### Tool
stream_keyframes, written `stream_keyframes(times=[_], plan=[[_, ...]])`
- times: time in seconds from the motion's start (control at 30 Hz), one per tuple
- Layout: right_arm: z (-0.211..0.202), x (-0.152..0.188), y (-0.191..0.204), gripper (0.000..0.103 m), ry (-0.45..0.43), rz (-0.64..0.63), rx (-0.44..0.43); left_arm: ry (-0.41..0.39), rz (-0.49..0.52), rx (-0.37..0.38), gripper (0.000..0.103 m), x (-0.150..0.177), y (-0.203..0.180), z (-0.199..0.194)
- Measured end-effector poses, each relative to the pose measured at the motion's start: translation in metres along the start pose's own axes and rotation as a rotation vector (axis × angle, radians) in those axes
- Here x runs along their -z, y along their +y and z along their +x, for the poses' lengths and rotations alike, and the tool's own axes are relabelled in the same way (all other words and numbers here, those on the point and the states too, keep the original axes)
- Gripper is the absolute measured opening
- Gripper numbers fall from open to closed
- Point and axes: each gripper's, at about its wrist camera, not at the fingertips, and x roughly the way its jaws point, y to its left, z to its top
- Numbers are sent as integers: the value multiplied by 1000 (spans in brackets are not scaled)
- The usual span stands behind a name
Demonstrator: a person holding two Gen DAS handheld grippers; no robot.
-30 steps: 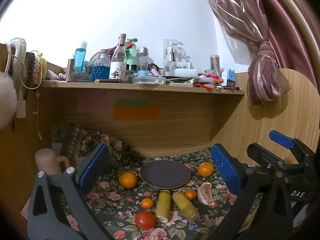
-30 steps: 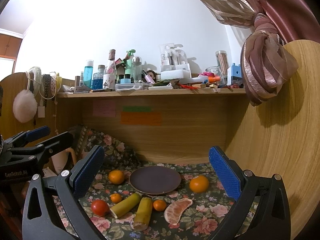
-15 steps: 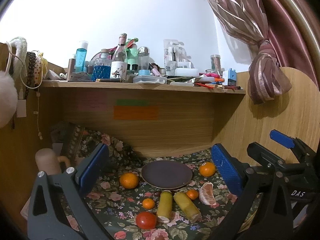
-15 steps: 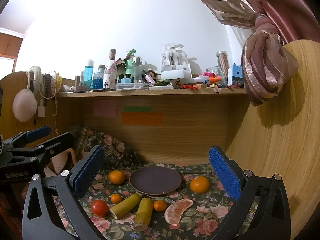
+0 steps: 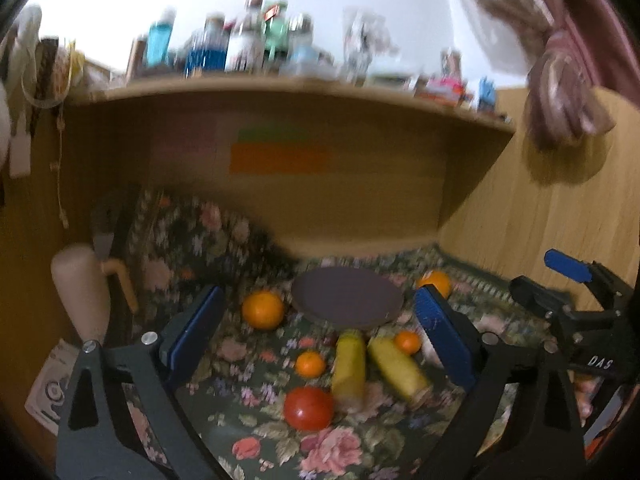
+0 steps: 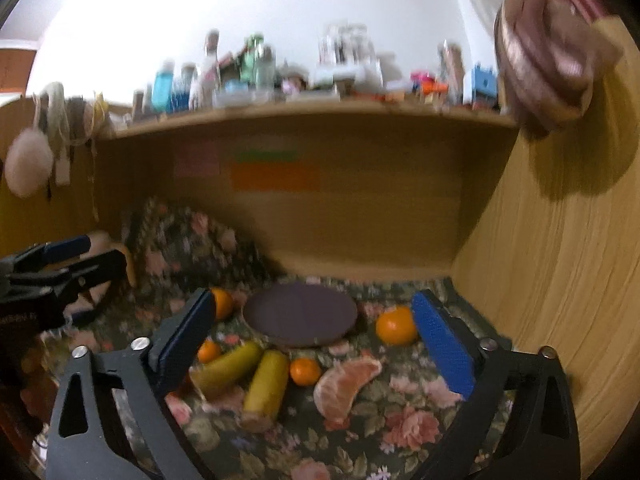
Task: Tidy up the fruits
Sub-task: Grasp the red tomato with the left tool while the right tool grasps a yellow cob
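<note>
A dark round plate [image 5: 346,302] [image 6: 300,314] lies on the floral cloth under the shelf. Around it lie a red tomato [image 5: 308,407], two yellow-green banana pieces [image 5: 349,368] [image 6: 267,382], small tangerines [image 5: 310,363] [image 6: 305,371], two larger oranges [image 5: 263,309] [image 6: 396,325] and a peeled orange segment [image 6: 346,386]. My left gripper [image 5: 320,344] is open and empty above the fruit in front of the plate. My right gripper [image 6: 316,344] is open and empty, over the bananas and the segment. Each gripper shows at the edge of the other's view.
A wooden shelf [image 6: 304,110] crowded with bottles overhangs the desk. A wooden side panel [image 6: 560,280] closes the right. A beige mug-like object [image 5: 82,292] stands at the left. A tied curtain [image 5: 560,96] hangs at the upper right.
Both grippers have dropped and tilted down toward the fruit; the plate and fruit look larger and nearer. The views are motion-blurred. Both grippers stay open.
</note>
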Motion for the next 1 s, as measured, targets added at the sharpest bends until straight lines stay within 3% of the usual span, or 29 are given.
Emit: stream_keyframes(times=[0.1,0.23,0.4,0.6,0.73,1.0], plan=[[16,16,-5,84,96,-4,-20,78,-27,0,95,15,8,19],[35,34,-7,71,202,-7,-38,195,-65,0,84,39,20,44],[53,52,-2,50,309,10,-103,285,-71,3,77,62,27,60],[69,62,16,50,355,27,-171,328,-35,32,76,76,23,60],[88,67,23,50,402,47,-194,374,-28,52,61,87,23,69],[120,78,31,50,495,45,-176,400,-40,110,54,90,24,83]])
